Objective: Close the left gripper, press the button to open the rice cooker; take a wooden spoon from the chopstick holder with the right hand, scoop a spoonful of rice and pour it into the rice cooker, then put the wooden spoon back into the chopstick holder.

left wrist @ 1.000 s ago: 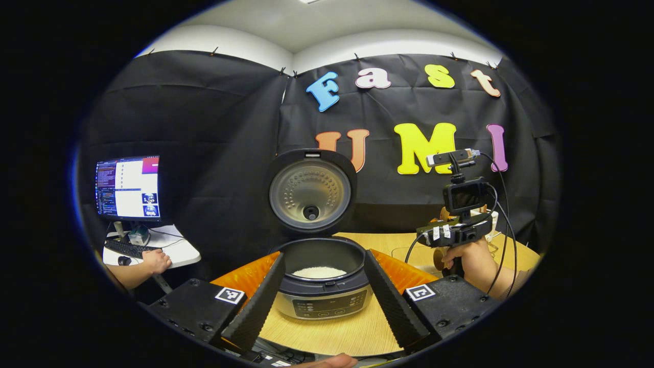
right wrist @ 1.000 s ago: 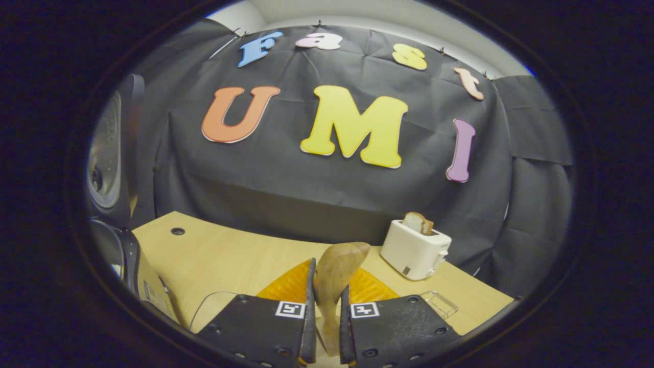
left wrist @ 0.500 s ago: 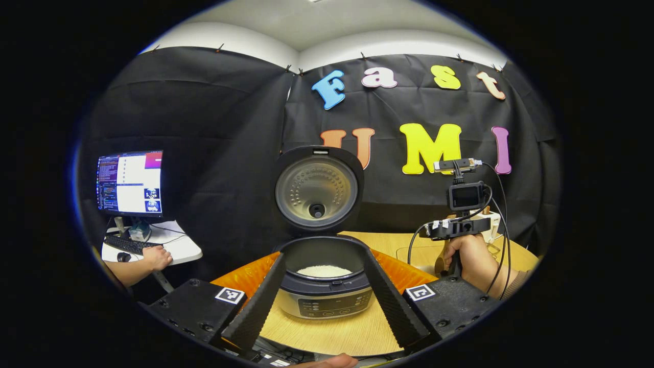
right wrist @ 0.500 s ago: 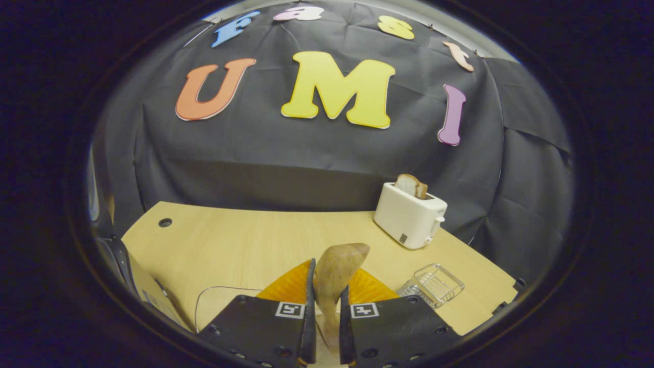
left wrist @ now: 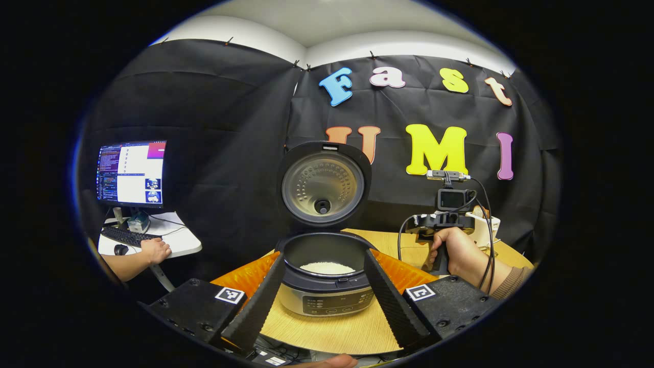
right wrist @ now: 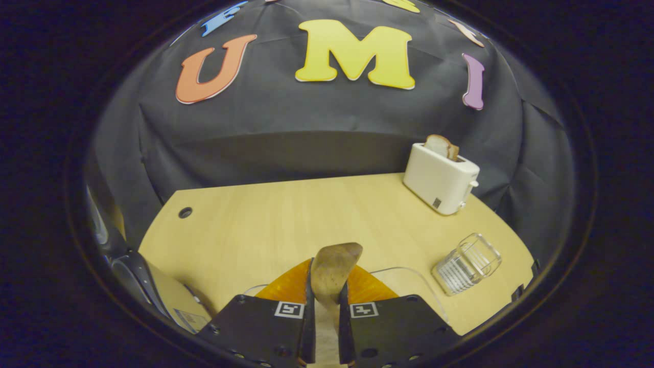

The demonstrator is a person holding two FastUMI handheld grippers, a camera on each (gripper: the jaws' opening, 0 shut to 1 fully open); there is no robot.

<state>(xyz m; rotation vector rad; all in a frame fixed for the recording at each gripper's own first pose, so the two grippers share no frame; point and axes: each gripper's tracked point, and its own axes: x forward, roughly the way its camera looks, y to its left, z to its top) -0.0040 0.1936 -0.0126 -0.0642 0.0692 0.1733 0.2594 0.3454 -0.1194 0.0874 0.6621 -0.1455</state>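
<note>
My right tongs are clamped on the spoon, bottom centre of the right gripper view, bowl poking up over the tabletop. Holder sits lower right. Left tongs are spread apart around the open cooker, rice inside.
</note>
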